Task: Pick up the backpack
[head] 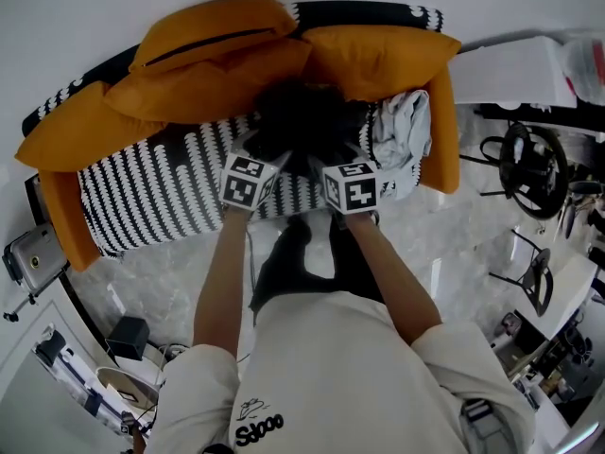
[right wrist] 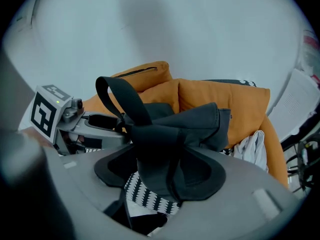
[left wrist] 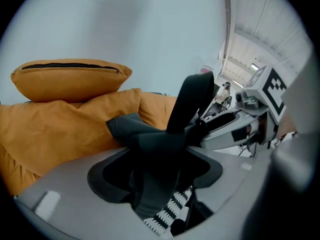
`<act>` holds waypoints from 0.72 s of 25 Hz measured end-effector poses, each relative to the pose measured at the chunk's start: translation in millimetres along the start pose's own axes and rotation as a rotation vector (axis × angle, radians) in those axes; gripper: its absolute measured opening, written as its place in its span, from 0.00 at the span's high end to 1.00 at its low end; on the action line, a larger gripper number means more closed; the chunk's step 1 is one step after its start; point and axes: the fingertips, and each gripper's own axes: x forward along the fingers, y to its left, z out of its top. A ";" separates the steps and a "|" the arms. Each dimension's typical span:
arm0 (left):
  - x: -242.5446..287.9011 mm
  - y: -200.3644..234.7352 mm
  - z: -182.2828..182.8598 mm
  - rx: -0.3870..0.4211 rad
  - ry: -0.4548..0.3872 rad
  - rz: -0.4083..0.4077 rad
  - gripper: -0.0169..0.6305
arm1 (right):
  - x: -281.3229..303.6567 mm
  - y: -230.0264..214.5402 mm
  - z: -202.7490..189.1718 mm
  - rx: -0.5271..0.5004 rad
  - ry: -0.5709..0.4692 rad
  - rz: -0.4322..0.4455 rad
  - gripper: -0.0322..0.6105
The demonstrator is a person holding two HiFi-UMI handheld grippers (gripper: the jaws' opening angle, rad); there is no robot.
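Backpack (head: 304, 121) lies on the sofa (head: 161, 197) seat against its orange cushions (head: 378, 57), with dark fabric between the closing, not yet clamped jaws of left gripper (left wrist: 155, 181) and right gripper (right wrist: 159, 176); risk: pinching only loose folds, so the load slips on lifting.

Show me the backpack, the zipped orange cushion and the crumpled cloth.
backpack (head: 307, 121): head view, its dark middle fabric.
zipped orange cushion (head: 216, 22): head view, beside its zipper.
crumpled cloth (head: 402, 130): head view, its pale folds.

A plain white wall (head: 85, 8) stood behind a black-and-white patterned sofa (head: 161, 192) piled with orange cushions (head: 213, 36). The floor (head: 175, 272) was pale and marbled. A white table (head: 515, 69) stood at the right.
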 end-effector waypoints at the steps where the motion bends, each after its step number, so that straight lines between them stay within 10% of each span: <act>1: -0.7 -0.6 -0.4 0.004 0.002 0.007 0.51 | -0.7 -0.4 -0.5 -0.004 0.001 -0.001 0.52; 18: -21.2 -41.8 -0.7 0.006 -0.014 0.082 0.68 | -41.5 -7.7 -13.3 -0.094 -0.006 0.019 0.74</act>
